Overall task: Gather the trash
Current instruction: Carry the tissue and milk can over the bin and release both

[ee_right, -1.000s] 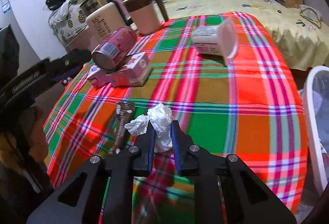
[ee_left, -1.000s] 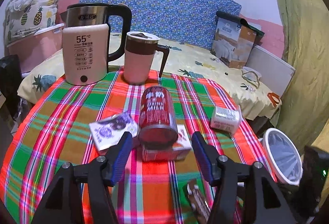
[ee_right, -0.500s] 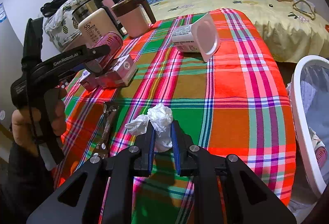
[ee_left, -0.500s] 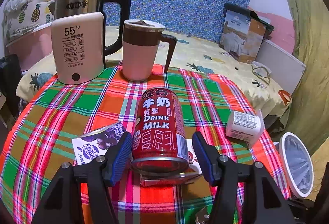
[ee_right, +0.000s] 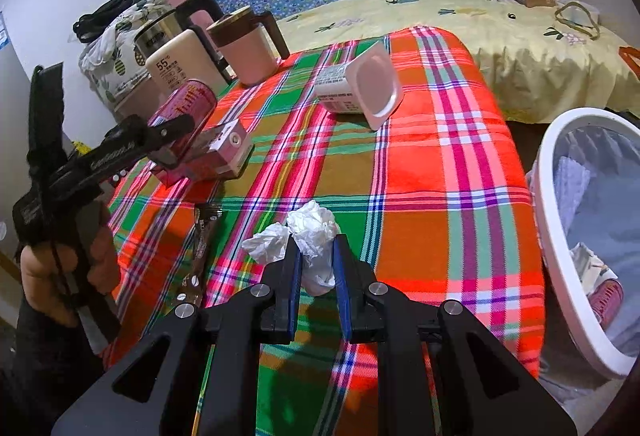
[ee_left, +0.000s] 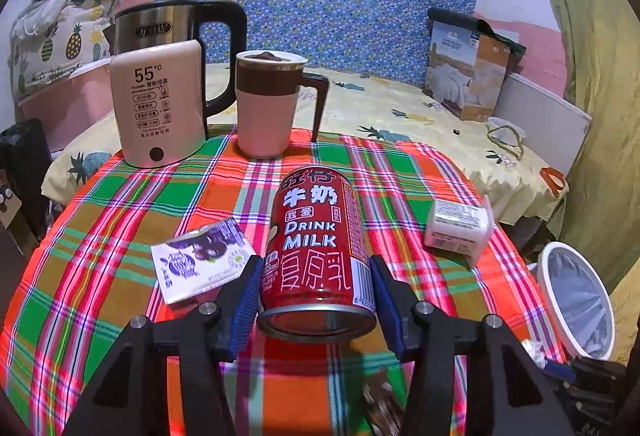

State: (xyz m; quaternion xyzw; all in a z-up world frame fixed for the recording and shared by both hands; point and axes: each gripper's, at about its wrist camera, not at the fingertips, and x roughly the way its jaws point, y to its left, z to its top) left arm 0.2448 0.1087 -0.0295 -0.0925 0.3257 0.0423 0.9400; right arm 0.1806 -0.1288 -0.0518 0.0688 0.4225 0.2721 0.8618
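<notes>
My left gripper (ee_left: 314, 300) is shut on a red milk can (ee_left: 318, 248), its blue pads against the can's sides; the can lies on its side on a pink carton (ee_right: 224, 152). In the right wrist view the left gripper (ee_right: 168, 134) shows at the can (ee_right: 184, 104). My right gripper (ee_right: 316, 268) is shut on a crumpled white tissue (ee_right: 308, 236) just above the plaid tablecloth (ee_right: 440, 176). A white bin (ee_right: 560, 236) with trash inside stands right of the table; it also shows in the left wrist view (ee_left: 576, 300).
A purple wrapper (ee_left: 200, 260), a tipped yoghurt cup (ee_left: 458, 226) and a brown snack wrapper (ee_right: 202, 240) lie on the table. A kettle (ee_left: 160, 92) and a pink mug (ee_left: 268, 104) stand at the far edge. A bed (ee_left: 400, 112) lies behind.
My left gripper moved forward and closed its pads onto the milk can. My right gripper carried the tissue to the right, nearer the bin.
</notes>
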